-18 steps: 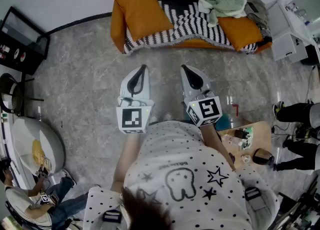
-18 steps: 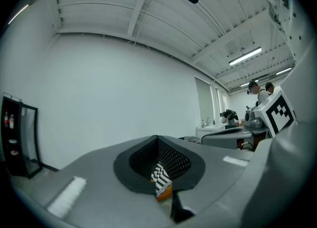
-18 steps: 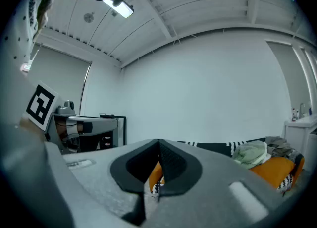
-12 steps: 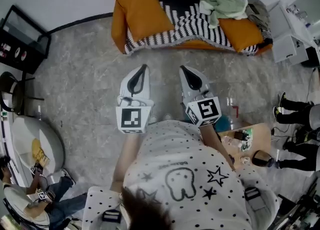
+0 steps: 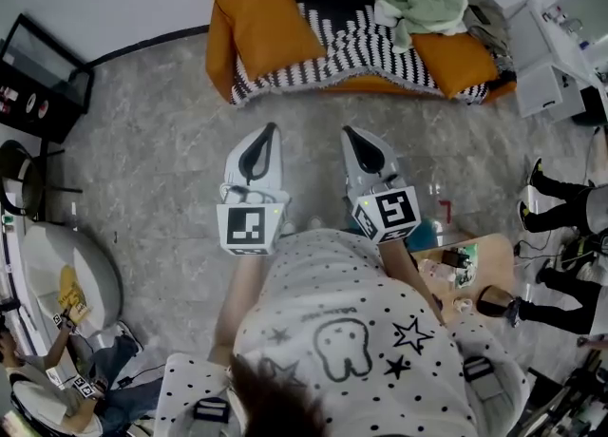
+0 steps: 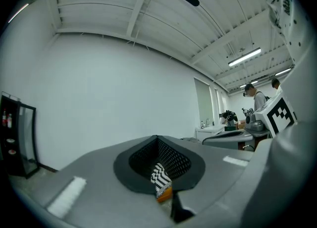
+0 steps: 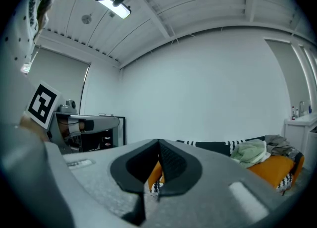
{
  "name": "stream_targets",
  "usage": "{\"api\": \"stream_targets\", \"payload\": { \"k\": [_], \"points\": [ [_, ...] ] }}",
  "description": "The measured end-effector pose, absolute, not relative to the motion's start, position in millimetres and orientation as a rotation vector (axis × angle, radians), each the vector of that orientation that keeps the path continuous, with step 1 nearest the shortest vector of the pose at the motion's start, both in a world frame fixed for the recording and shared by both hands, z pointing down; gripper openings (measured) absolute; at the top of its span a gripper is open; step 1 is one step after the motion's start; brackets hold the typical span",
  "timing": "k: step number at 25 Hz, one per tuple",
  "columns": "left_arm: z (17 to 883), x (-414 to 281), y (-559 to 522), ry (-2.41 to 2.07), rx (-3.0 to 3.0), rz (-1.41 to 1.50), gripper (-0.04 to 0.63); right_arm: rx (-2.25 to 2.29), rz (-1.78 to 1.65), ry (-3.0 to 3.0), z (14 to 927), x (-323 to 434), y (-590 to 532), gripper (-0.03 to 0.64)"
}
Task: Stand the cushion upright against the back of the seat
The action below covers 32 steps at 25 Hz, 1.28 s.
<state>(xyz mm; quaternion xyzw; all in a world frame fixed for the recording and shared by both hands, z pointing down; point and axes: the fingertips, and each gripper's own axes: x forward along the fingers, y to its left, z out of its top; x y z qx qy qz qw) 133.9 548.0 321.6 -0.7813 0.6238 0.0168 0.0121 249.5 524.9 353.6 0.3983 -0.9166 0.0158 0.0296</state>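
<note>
An orange cushion (image 5: 271, 22) leans tilted at the left end of the sofa (image 5: 351, 41), which has a black-and-white striped cover. A second orange cushion (image 5: 456, 57) lies at the right end, partly under a pale green cloth (image 5: 423, 3). My left gripper (image 5: 270, 128) and right gripper (image 5: 349, 130) hang side by side over the floor, well short of the sofa, pointing level at it. Both are shut with nothing in them. In the right gripper view the right gripper (image 7: 159, 142) shows the sofa (image 7: 213, 146) and cloth (image 7: 250, 151) beyond its jaws. The left gripper (image 6: 158, 137) sees only a sliver of stripes.
Grey stone floor (image 5: 161, 160) lies between me and the sofa. A black cabinet (image 5: 38, 74) stands at the left and a white unit (image 5: 546, 69) at the right. A low wooden table (image 5: 470, 259) with bottles, a bystander's legs (image 5: 565, 217) and a seated person (image 5: 47, 392) ring the edges.
Both grippers keep nearly the same place and stay shut. The bystander's legs at the right and the seated person at the lower left have shifted a little.
</note>
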Motion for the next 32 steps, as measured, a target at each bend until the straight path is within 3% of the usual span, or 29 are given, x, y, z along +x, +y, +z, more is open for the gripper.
{"api": "stream_targets", "payload": {
  "k": [16,21,32],
  "points": [
    [317.3,198.2,520.4,1.719,-2.634,0.130,-0.005,1.151,-0.005,-2.853,357.7,286.0,504.8,0.009],
    [308.2,192.5,499.8,1.619,-2.691,0.250,-0.006,1.180,0.009,-2.835,357.3,279.9,481.4,-0.002],
    [282.7,140.6,436.6,1.490,-2.722,0.219,-0.004,1.229,0.038,-2.795,340.4,226.9,414.3,-0.002]
  ]
}}
